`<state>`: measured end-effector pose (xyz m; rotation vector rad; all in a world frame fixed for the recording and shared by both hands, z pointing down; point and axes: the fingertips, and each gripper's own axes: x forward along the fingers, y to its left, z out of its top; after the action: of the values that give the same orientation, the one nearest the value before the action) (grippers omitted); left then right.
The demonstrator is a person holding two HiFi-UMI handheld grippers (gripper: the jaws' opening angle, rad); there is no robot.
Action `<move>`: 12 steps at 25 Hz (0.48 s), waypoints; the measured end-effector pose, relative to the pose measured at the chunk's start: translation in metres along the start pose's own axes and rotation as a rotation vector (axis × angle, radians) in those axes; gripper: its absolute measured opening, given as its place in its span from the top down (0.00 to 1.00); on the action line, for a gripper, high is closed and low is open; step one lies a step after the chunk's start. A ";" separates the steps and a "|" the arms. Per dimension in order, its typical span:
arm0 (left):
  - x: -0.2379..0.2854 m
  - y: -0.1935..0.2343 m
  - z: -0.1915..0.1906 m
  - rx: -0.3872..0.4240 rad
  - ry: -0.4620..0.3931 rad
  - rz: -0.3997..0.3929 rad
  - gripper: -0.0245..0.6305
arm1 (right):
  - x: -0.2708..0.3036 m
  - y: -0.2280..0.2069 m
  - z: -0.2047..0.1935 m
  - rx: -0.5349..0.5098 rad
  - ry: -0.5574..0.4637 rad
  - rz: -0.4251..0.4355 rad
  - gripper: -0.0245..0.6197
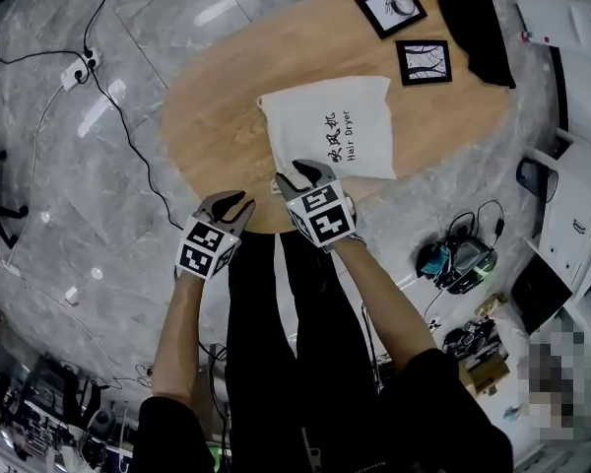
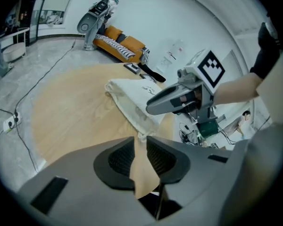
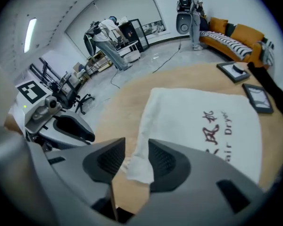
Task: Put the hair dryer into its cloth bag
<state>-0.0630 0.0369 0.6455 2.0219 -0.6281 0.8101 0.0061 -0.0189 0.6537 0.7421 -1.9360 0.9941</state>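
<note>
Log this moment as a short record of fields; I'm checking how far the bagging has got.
surface: oval wooden table
cloth bag: white, printed Hair Dryer, lying on the table
right gripper: open, bag's corner between its jaws
left gripper: open, nothing between its jaws, at the table's near edge
hair dryer: not seen in any view
also there: two black frames, black cloth
</note>
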 end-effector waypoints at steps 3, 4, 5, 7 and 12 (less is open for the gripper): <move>-0.013 -0.006 0.012 0.010 -0.016 0.083 0.87 | -0.031 -0.006 0.003 0.053 -0.054 -0.076 0.77; -0.018 -0.009 0.018 0.013 -0.031 0.103 0.90 | -0.043 -0.006 0.003 0.067 -0.078 -0.085 0.83; -0.024 -0.013 0.025 0.011 -0.049 0.119 0.91 | -0.053 -0.004 0.004 0.076 -0.097 -0.077 0.88; -0.035 -0.021 0.042 -0.002 -0.091 0.138 0.93 | -0.072 0.003 0.006 0.085 -0.127 -0.035 0.94; -0.070 -0.045 0.081 -0.016 -0.145 0.197 0.94 | -0.129 0.019 0.020 0.064 -0.195 -0.044 0.95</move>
<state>-0.0542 0.0010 0.5355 2.0390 -0.9253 0.7740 0.0462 -0.0094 0.5288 0.9444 -2.0521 0.9911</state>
